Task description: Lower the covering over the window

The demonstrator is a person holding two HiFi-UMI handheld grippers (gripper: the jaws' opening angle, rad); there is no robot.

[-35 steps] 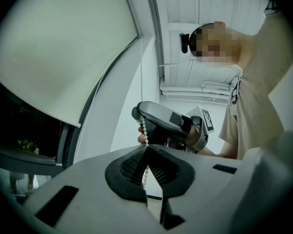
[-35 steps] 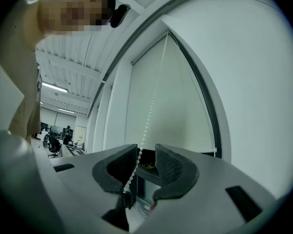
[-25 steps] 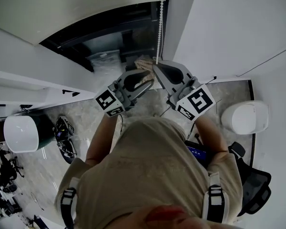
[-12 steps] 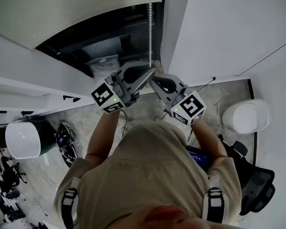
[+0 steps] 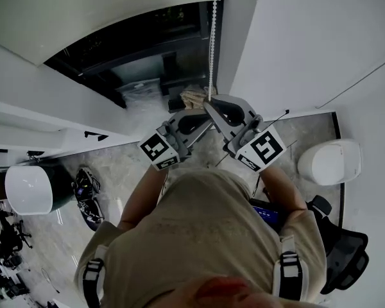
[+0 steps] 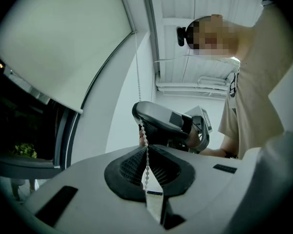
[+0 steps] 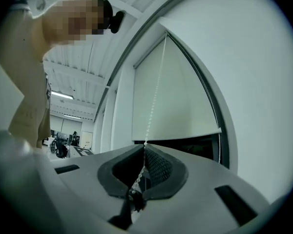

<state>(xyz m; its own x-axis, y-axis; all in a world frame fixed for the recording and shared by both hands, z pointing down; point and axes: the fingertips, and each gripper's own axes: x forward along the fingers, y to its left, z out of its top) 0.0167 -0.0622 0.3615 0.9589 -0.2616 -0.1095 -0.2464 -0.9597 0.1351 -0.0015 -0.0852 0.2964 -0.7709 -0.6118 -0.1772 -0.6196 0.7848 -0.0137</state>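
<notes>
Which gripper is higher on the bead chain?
The right gripper: bead chain runs from it down to the left gripper. The right's fingers have just been opening, chain between them.

No legible text, labels or numbers anywhere.

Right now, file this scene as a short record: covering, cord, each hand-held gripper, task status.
covering: roller blind, partly down; dark window exposed below its bottom edge
cord: bead chain, hanging at the window's right side
left hand-held gripper: shut on the bead chain
right hand-held gripper: tips pinched on the bead chain, higher up than the left; jaws have just begun opening
status: blind not yet fully lowered
</notes>
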